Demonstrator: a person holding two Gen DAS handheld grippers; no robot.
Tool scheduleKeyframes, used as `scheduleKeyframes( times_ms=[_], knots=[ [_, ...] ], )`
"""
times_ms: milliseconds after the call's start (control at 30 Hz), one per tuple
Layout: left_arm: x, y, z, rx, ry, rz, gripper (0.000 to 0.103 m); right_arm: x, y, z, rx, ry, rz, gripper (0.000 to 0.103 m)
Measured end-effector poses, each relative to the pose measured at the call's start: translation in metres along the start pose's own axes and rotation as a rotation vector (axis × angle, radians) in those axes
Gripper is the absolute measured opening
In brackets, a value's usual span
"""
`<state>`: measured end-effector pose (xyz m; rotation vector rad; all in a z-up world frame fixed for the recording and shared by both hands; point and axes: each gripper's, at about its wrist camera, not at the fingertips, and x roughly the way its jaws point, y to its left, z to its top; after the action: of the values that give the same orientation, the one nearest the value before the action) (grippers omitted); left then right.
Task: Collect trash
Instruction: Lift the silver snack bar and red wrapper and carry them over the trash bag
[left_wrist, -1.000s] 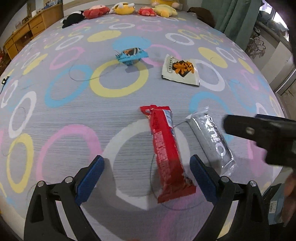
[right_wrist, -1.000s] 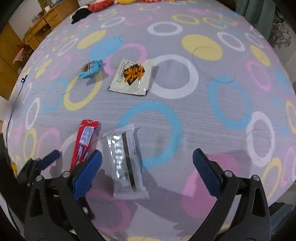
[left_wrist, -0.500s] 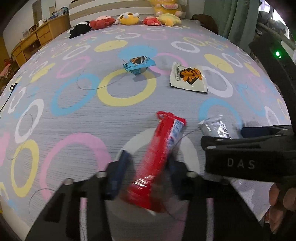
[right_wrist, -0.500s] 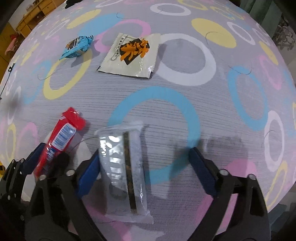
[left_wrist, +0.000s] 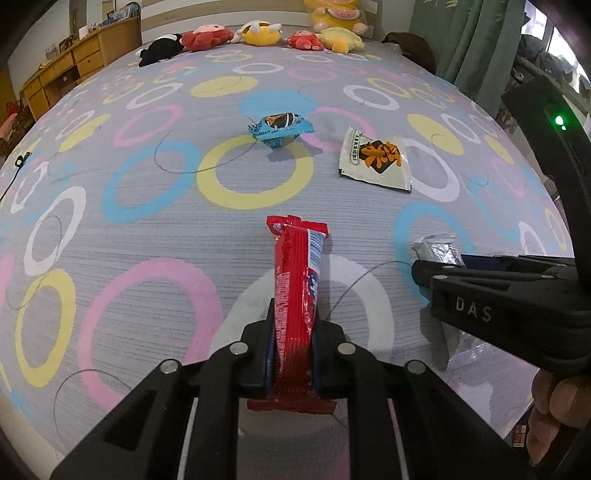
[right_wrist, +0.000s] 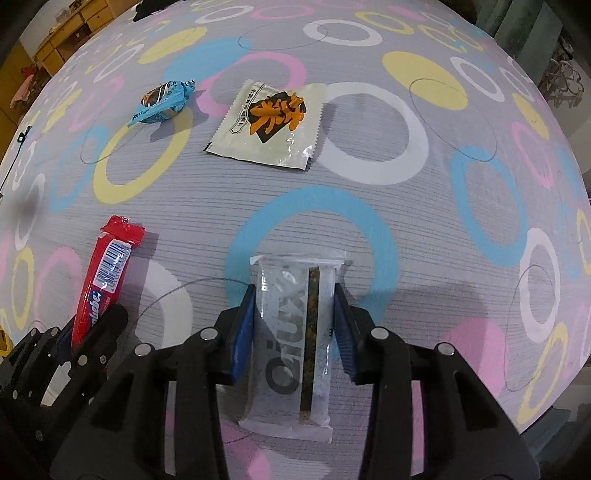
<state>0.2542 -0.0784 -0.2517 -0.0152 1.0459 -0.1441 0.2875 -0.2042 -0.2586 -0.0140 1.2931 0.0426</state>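
On the left, the left gripper (left_wrist: 293, 354) is clamped tight on the red wrapper (left_wrist: 295, 295), its blue pads pressing both long sides so the wrapper stands on edge, its far end pointing out over the ring-patterned bedspread (left_wrist: 147, 236); whether that end touches the cloth cannot be told. Just to the right, the right gripper (right_wrist: 293, 332) has its jaws drawn in narrow around the silver wrapper (right_wrist: 293, 332), which lies flat on the cloth between the pads; the pads sit at its two long edges, but whether they already grip it firmly cannot be told, since the film is not visibly squeezed or lifted. Farther out on the bedspread, the blue wrapper (left_wrist: 280, 129) sits crumpled and alone to the left, and the white packet with orange print (left_wrist: 376, 158) lies flat to its right, both well apart from the grippers. As a judgement, the job is in its early half: one piece is secured, a second is being taken, and two lie untouched. No bin or bag shows in either view, so nothing can be counted as thrown away, and carrying the held pieces to a container is left as well.
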Motion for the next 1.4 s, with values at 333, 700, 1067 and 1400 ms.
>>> scheduleKeyframes(
  times_ms=[333, 700, 1067, 1400],
  knots=[
    [-0.016, -0.003, -0.002, 0.009, -0.010, -0.018, 0.015, -0.008, -0.004, 0.008, 0.014, -0.011, 0.011, 0.037],
    [-0.049, 0.001, -0.007, 0.018, -0.032, -0.030, 0.015, -0.045, -0.014, 0.002, 0.030, -0.066, 0.026, 0.037],
    [-0.093, 0.002, -0.014, 0.039, -0.073, -0.017, 0.015, -0.091, -0.022, -0.020, 0.056, -0.148, 0.069, 0.037],
    [-0.137, 0.001, -0.019, 0.053, -0.108, -0.022, 0.015, -0.136, -0.032, -0.043, 0.077, -0.217, 0.091, 0.037]
  ],
)
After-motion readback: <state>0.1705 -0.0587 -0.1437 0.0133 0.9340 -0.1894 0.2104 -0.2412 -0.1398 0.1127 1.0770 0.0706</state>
